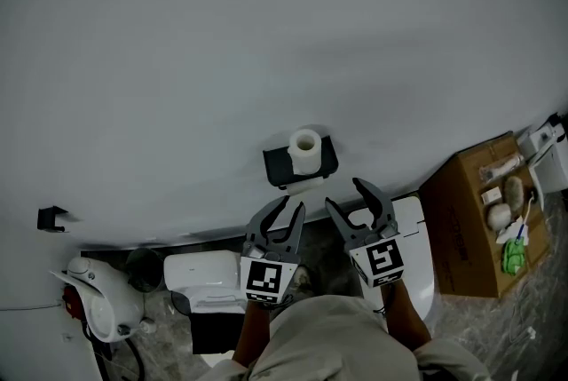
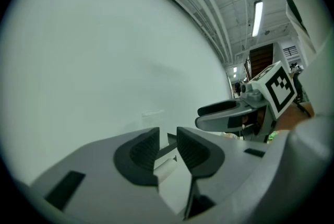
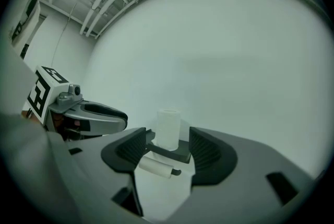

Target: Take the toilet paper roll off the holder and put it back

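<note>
A white toilet paper roll stands upright on top of the black wall holder. Beneath the shelf, a second white roll lies across the holder's bar. In the right gripper view the upright roll sits on the holder's shelf, framed between the jaws but still ahead of them. My right gripper is open and empty, just below and right of the holder. My left gripper is open too, with a narrower gap, just below the holder. Its view shows only the holder's corner and the lower roll.
The holder hangs on a plain pale wall. On the floor below are a white fixture, a white toilet lid, and a white machine at lower left. A cardboard box with small items stands right. A black hook sticks out of the wall at left.
</note>
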`<state>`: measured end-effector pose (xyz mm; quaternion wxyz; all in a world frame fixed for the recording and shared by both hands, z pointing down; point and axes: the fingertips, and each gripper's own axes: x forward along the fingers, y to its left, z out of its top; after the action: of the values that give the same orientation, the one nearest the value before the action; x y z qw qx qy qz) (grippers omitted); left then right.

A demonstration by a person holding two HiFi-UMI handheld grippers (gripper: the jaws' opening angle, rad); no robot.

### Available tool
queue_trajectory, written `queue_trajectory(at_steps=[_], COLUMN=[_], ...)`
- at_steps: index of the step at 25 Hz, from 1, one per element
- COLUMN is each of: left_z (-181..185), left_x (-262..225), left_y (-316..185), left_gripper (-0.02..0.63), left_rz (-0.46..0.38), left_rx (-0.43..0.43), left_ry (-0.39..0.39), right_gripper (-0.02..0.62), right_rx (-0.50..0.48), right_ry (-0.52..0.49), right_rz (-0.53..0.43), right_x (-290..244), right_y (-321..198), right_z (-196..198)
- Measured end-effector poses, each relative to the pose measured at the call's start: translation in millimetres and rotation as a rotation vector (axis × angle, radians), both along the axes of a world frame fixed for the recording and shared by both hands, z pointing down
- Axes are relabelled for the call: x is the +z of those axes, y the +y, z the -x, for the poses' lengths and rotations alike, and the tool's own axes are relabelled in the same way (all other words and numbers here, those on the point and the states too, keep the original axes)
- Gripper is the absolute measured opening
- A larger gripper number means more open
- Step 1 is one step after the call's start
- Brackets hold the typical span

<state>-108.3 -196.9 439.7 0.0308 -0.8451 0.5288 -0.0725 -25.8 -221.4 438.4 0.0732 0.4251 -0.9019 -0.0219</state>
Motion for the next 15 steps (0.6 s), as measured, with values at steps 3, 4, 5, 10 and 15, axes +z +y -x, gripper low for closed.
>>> queue_trajectory(at_steps=[3,4,5,10,15], left_z=[-12.0,-16.4,-20.8,-41.7,-58.6], left_x=[-4.2,-5.8,-6.4,-9.7,-19.3], left_y=[10.6,14.6,18.9,41.3,53.5], left_gripper=[0.109,0.109,0.109,0.109,0.109], left_rz=[-0.023,-0.03,-0.032,-0.044,-0.059], left_rx=[-0.038,-0.053,-0.069,-0.152,-0.201], left_ry=[-0.011,-0.015,-0.02,-0.058,-0.079], right_gripper=[0.258,0.258,0.256,0.253,0.25], right_rx=[-0.033,-0.046,-0.059,-0.121,-0.154], right_ry=[-0.008,-0.013,-0.018,-0.044,-0.051], right_rz=[-0.01,-0.008,-0.003,-0.012,-0.014], right_x=[-2.5,-3.2,-3.3,-6.0,-11.2], right_y=[11.0,15.2,19.4,37.6,47.1], right_z=[-12.1,-16.5,-21.1,-45.4,-63.7])
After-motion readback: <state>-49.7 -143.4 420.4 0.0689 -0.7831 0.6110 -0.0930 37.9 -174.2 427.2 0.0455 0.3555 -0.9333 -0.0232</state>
